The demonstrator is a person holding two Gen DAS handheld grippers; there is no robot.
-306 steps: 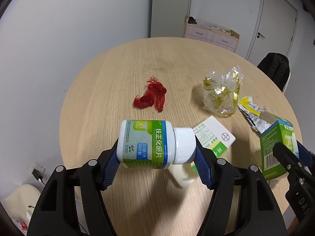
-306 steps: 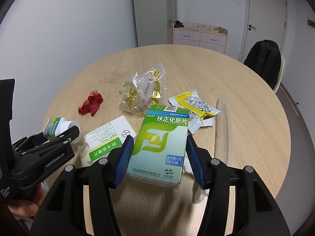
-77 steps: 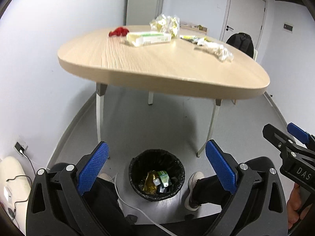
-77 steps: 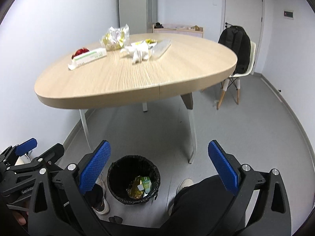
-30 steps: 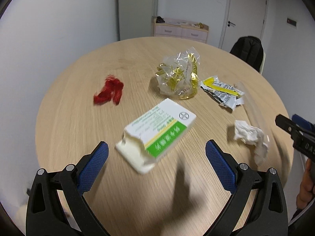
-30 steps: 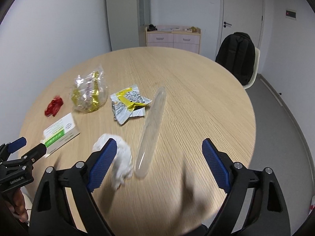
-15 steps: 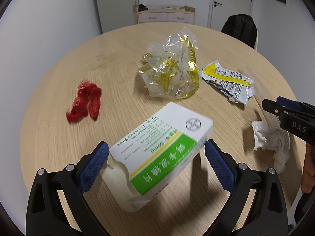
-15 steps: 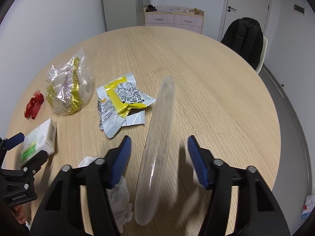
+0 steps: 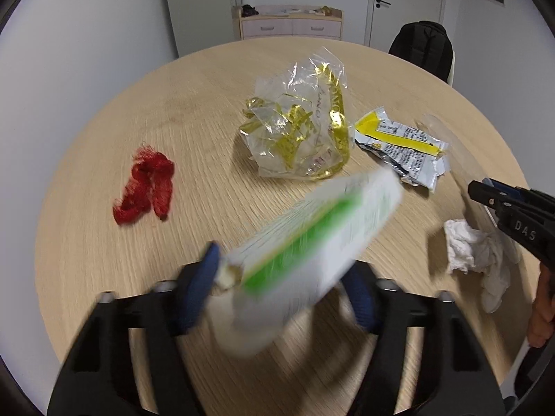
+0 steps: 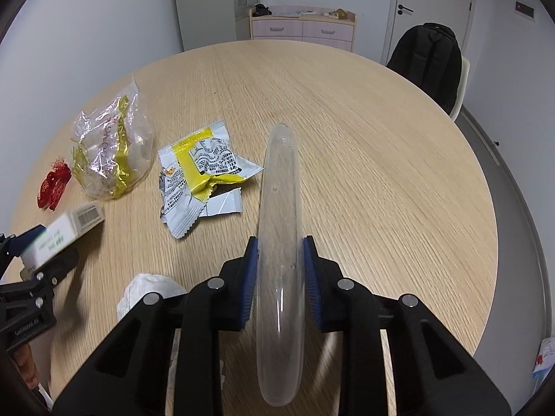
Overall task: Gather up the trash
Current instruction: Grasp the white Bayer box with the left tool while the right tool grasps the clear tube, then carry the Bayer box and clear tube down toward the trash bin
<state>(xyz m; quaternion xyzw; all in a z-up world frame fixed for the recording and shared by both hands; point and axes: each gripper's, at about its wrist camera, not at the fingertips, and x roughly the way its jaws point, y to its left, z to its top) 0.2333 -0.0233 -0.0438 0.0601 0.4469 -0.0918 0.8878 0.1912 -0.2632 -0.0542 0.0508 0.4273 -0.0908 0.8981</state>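
A white and green medicine box (image 9: pixel 312 242), blurred and tipped up on one end, sits between my left gripper's (image 9: pixel 282 284) blue pads. The jaws are closing and the pads touch its sides. In the right wrist view the same box (image 10: pixel 69 225) shows at the left edge, in the left gripper (image 10: pixel 34 253). My right gripper (image 10: pixel 279 270) is closing on a long clear plastic tube (image 10: pixel 279 180) that lies on the round wooden table (image 10: pixel 381 173). Both pads press its sides near its near end. In the left wrist view the right gripper (image 9: pixel 485 187) is at the right edge.
Loose on the table are a red net scrap (image 9: pixel 145 183), a clear bag with gold ribbon (image 9: pixel 298 131), a yellow and silver wrapper (image 9: pixel 402 145) and a crumpled white tissue (image 9: pixel 464 249). A chair with a black backpack (image 10: pixel 433 59) and a dresser (image 10: pixel 301 27) stand behind.
Both grippers' jaws have closed in. The box has tipped up between the left pads. The right pads, apart half a second ago, now touch the tube.
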